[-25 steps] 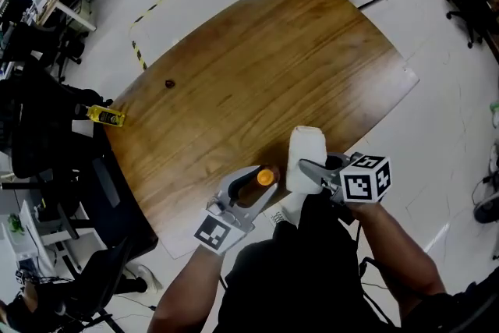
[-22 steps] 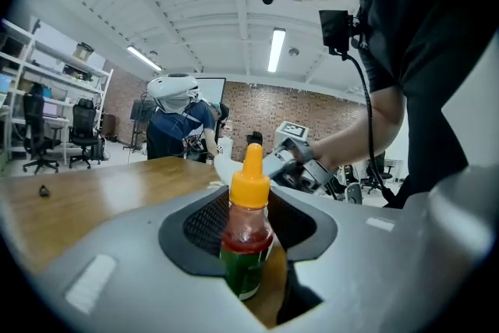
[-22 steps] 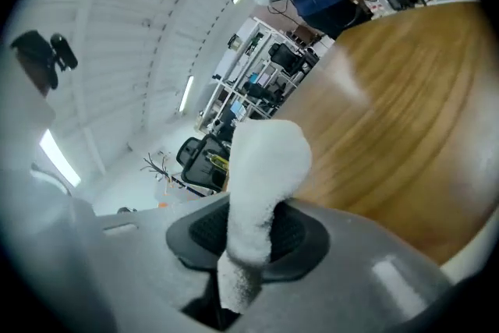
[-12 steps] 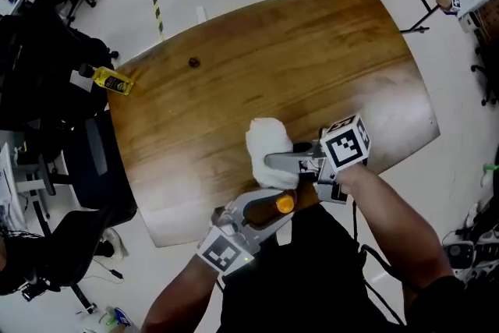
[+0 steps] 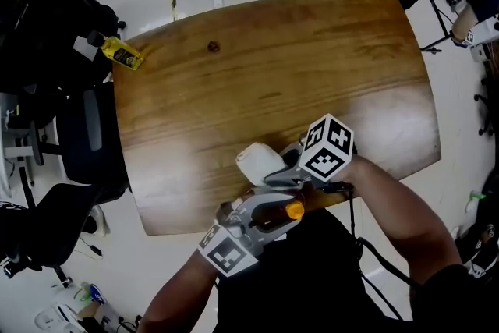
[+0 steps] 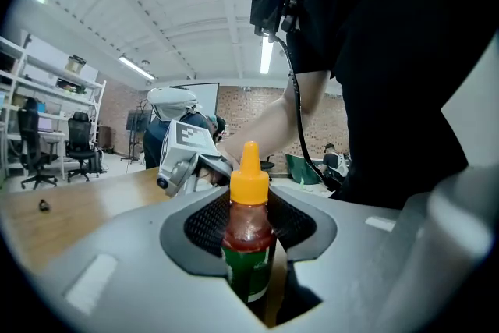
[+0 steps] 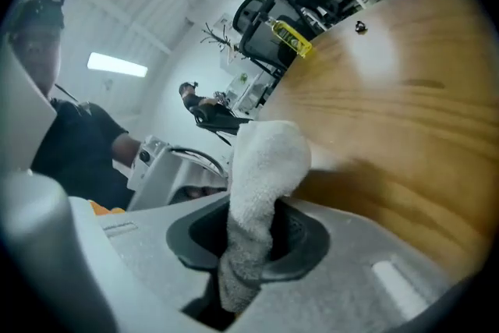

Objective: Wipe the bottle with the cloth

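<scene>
A small sauce bottle (image 5: 274,211) with an orange cap (image 5: 294,210), red contents and a green label (image 6: 251,269) is clamped in my left gripper (image 5: 269,214) at the wooden table's (image 5: 273,66) near edge. In the left gripper view the bottle (image 6: 249,226) stands upright between the two jaws of the left gripper (image 6: 251,242). My right gripper (image 5: 274,175) is shut on a bunched white cloth (image 5: 258,161), which sits just beyond the bottle, close to its body. The cloth (image 7: 261,183) sticks up out of the right gripper (image 7: 256,242).
A yellow bottle (image 5: 123,53) lies on a dark chair (image 5: 82,129) left of the table. A small dark object (image 5: 213,47) rests on the far left of the tabletop. Another person's hand with a marker cube (image 5: 482,29) shows at the far right.
The right gripper has carried the cloth from the right of the bottle's cap to its far side, close above the bottle. The left gripper keeps hold of the bottle.
</scene>
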`<state>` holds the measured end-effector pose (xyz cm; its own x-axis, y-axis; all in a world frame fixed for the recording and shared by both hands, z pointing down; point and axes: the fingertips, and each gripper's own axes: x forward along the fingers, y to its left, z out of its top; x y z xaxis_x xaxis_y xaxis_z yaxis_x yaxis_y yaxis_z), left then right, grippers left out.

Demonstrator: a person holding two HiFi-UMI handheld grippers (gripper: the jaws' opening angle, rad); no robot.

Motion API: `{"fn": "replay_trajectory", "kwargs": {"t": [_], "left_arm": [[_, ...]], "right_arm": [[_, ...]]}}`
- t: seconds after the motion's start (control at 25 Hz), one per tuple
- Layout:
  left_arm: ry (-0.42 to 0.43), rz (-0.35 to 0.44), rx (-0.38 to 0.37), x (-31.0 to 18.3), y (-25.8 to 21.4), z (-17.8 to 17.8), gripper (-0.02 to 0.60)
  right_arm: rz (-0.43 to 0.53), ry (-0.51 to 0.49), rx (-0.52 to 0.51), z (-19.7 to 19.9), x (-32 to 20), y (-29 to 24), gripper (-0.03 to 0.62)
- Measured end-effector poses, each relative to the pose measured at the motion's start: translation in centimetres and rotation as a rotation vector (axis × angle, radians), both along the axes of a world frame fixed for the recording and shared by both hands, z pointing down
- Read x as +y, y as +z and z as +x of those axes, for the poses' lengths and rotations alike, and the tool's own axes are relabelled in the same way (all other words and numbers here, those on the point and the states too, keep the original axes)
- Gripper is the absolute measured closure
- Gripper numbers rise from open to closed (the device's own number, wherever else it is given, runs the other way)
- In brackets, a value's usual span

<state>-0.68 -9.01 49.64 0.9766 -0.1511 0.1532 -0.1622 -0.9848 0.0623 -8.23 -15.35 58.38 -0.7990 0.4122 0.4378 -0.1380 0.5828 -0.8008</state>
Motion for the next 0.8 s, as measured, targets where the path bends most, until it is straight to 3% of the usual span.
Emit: {"fn": "replay_trajectory", "kwargs": {"t": [0.2,0.52,0.64,0.8], "left_arm": [[0.0,-0.011,0.012,-0.1,0.0,-0.1,0.419],[0.0,-0.012,0.014,-0.2,0.2,-0.4,0.419],[0.001,-0.013,0.016,-0.1,0.3,-0.2,0.419],[0.003,-0.003,0.022,-0.4,0.3,-0.5,0.417]], "right_arm": [[0.222,-0.041,0.138,0.0,-0.5,3.1,0.52],[0.507,-0.013,0.172,0.8,-2.2,3.6,0.52],[0.623,0.179,0.24,4.2,-4.7,2.3,0.52],[0.66,0.524,0.251,10.2,-5.9,-3.7,0.52]]}}
